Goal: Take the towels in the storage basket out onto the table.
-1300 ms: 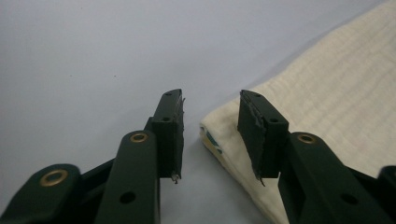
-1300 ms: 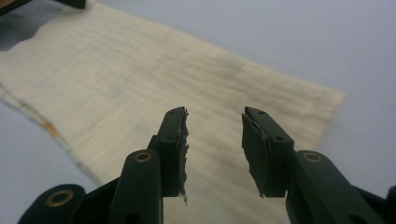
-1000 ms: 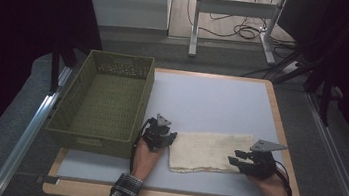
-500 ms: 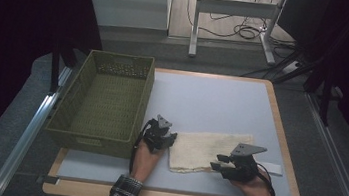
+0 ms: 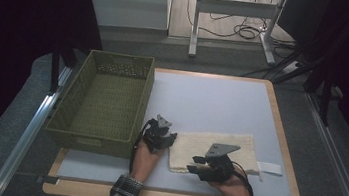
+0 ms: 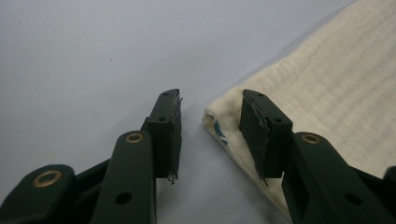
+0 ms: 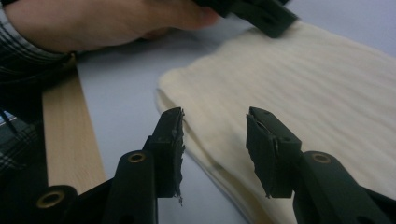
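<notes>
A folded cream towel (image 5: 220, 143) lies on the pale blue mat near the table's front. My left gripper (image 5: 171, 138) stands open at the towel's left far corner; in the left gripper view that corner (image 6: 219, 122) lies between the jaws (image 6: 210, 105) with gaps on both sides. My right gripper (image 5: 193, 164) is open at the towel's near edge, pointing left. In the right gripper view its jaws (image 7: 215, 119) straddle the layered edge of the towel (image 7: 303, 79) without pressing it, and the left gripper (image 7: 252, 11) and its hand (image 7: 116, 23) show farther off.
A green woven basket (image 5: 91, 142) stands on the table's left side, close to the left hand. A small white tag (image 5: 269, 167) lies at the towel's right end. The wooden table edge (image 7: 65, 140) runs just beside the right gripper.
My right gripper has slid left along the towel's near edge, from its right end toward the left corner. The left gripper and the towel have stayed put.
</notes>
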